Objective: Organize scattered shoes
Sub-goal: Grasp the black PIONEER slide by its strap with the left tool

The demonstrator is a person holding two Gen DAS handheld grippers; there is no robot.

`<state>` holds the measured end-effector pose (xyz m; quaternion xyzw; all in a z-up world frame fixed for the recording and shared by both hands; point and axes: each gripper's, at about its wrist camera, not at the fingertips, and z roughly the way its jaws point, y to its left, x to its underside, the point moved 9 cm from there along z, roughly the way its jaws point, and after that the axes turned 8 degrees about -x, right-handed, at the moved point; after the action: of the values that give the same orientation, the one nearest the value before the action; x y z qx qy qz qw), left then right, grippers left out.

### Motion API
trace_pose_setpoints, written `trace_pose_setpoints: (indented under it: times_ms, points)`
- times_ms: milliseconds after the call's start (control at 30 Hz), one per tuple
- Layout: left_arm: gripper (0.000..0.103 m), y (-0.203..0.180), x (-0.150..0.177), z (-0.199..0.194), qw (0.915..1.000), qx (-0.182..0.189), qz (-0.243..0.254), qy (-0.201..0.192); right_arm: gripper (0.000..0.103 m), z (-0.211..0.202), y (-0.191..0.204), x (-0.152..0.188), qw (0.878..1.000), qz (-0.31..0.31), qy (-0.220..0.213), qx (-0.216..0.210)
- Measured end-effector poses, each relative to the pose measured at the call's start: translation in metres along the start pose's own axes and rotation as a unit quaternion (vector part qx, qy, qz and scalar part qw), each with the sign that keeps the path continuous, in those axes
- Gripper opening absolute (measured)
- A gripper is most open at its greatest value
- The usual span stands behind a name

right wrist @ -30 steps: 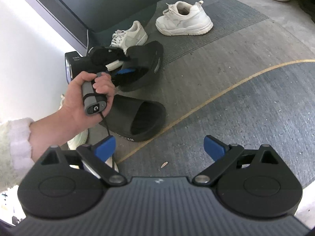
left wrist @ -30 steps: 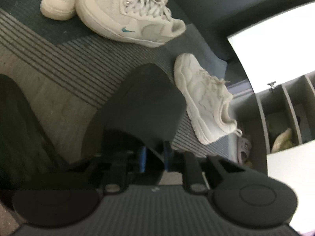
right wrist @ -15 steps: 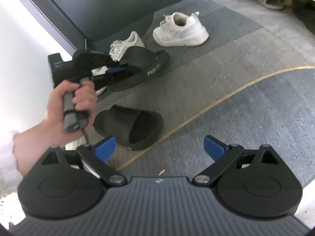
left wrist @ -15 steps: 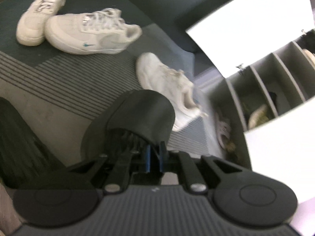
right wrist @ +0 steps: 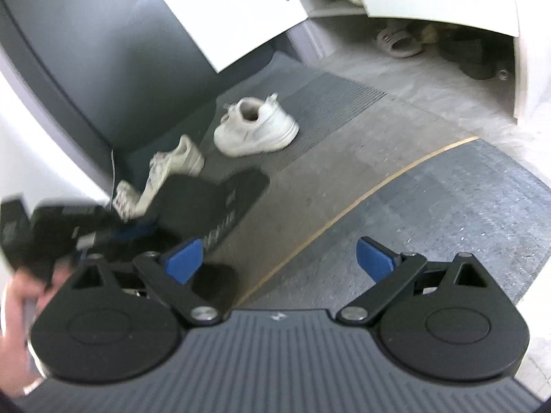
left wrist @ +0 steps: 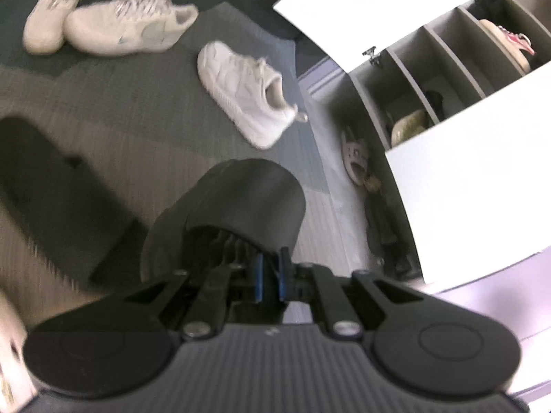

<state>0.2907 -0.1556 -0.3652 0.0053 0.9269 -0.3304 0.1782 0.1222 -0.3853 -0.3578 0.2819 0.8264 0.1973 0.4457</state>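
Left gripper (left wrist: 268, 275): blue pads clenched on the strap edge of a black slide sandal (left wrist: 241, 203), which hangs off the floor in front of the camera. Against the frames a second ago, the sandal has come up from the mat and the view has swung toward the open shoe cabinet (left wrist: 444, 79); its slanted compartments now fill the upper right (a pink-trimmed shoe in one, something yellowish in another).

Right gripper (right wrist: 279, 258): jaws spread wide, nothing between them. It has drifted forward; the second black slide (right wrist: 215, 284) now sits just beneath its left finger, where it lay further ahead before.

Still on the doormat (left wrist: 103, 110): a chunky white sneaker (left wrist: 248, 93), well apart from a pair of white low-tops (left wrist: 127, 27) at the far edge.

Reading: first slide is in transit to the cabinet, likely a lower slot. Its mate is the obvious next pick for the free hand. Sneakers untouched, so the task is early.
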Motion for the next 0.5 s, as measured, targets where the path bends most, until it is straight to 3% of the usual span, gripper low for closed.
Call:
trace_pose_setpoints:
  times_ms: [233,400,500]
  points:
    - [0.009,0.01,0.065,-0.03,0.999,0.023,-0.001,0.038,0.098,-0.004,-0.012,0.01,1.0,-0.006,0.009,0.008]
    - [0.009,0.029,0.097,-0.018,0.9974,0.003,0.02,0.069,0.098,-0.004,-0.013,0.015,1.0,-0.018,0.015,0.01]
    - [0.009,0.047,0.11,-0.012,0.9963,-0.006,0.006,0.086,0.098,-0.001,-0.011,0.02,0.999,-0.027,0.023,0.009]
